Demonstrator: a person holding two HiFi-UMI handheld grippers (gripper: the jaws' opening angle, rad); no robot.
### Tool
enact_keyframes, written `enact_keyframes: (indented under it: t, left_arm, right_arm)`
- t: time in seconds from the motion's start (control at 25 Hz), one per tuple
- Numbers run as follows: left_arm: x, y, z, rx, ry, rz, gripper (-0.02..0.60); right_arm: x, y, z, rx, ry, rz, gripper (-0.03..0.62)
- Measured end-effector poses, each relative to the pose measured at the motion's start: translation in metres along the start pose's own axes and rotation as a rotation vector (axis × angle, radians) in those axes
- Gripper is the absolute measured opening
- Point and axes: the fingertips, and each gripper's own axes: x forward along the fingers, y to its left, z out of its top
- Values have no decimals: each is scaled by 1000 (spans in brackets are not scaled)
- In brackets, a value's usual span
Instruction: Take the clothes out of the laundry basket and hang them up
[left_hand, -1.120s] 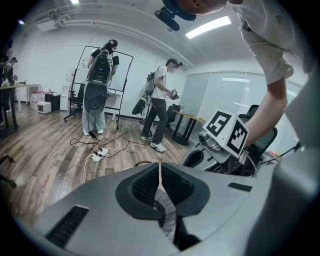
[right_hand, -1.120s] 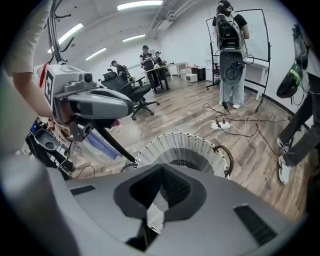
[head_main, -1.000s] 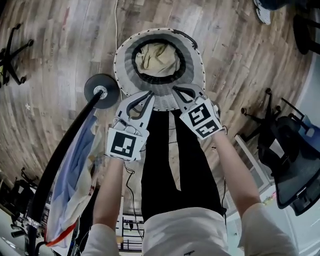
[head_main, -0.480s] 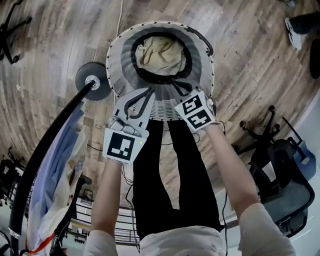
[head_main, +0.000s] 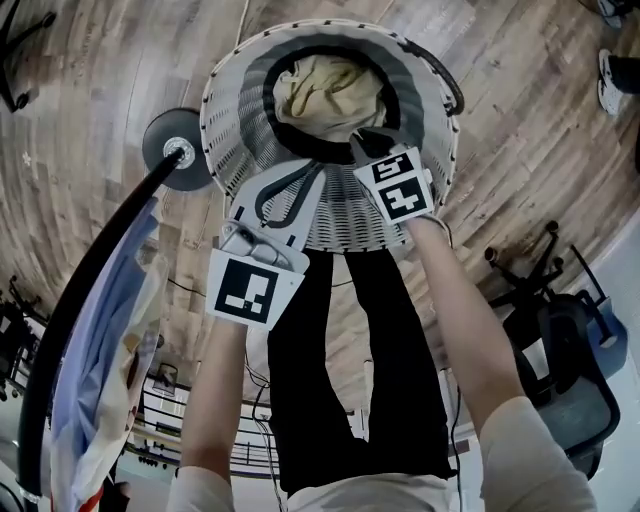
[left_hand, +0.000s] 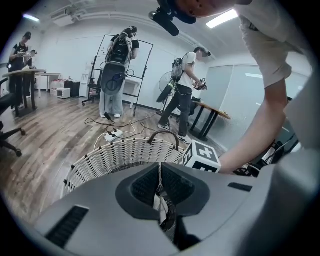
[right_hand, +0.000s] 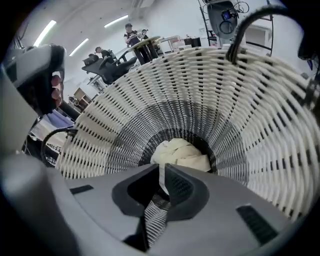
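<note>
- Head view: both grippers have dropped toward the basket (head_main: 225, 120). The right gripper (head_main: 362, 138) now dips past its near rim, and the left gripper (head_main: 316, 174) hangs over the near wall. The cloth (head_main: 325, 90) lies bunched on the basket's bottom.
- Left gripper view: jaws clenched, nothing between them.
- Right gripper view: jaws have just been parting to a narrow slit, gripping nothing. The cloth (right_hand: 180, 152) sits straight ahead, so a grab looks close.

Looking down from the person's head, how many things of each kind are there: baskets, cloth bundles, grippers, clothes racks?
Wicker basket: 1
Cream cloth bundle inside it: 1
Grippers: 2, left gripper shut, right gripper with fingers just opening, nothing between them
Clothes rack: 1
Total: 5
</note>
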Motion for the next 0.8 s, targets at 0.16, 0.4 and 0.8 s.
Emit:
enact_keyframes:
  t: [0.16, 0.4, 0.8]
  left_arm:
    - [10, 12, -2, 3, -13, -3, 29]
    - [22, 29, -14, -30, 10, -2, 29]
    - [31, 55, -23, -83, -36, 17, 29]
  right_arm:
    - [31, -18, 0, 25, 16, -12, 41]
    - [68, -31, -13, 94, 50, -12, 58]
    - [126, -58, -48, 174, 101, -92, 113]
